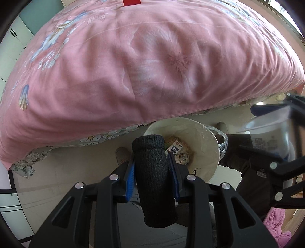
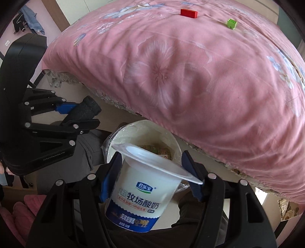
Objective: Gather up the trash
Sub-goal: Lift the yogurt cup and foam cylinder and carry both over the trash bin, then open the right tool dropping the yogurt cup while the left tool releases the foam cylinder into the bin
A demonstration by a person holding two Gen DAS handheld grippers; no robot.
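Pink floral bedding (image 2: 200, 76) fills the upper part of both views, hanging over pale floor, with a red block (image 2: 188, 13) and a small green block (image 2: 231, 23) lying on it at the top of the right wrist view.

Below the bed edge, at lower centre of both views, stands a white bin (image 1: 207, 150) with a clear liner; a printed wrapper (image 1: 176, 149) already lies inside, so some trash looks collected. Two pieces are in transit. The left gripper (image 1: 152, 167) has its jaws clamped on a black foam sleeve (image 1: 155, 181), held upright at lower centre, just in front of the bin's mouth. The right gripper (image 2: 152, 171) has its jaws pressed against an empty yogurt cup (image 2: 141, 196), mouth tilted away toward the bin, low in the frame and overlapping the bin's near rim.

By my judgement, both items are nearly at the drop: each needs carrying over the opening and releasing. Whether the two blocks count as trash I cannot tell.

Both grippers point forward and downward, side by side, left one a little apart at left.
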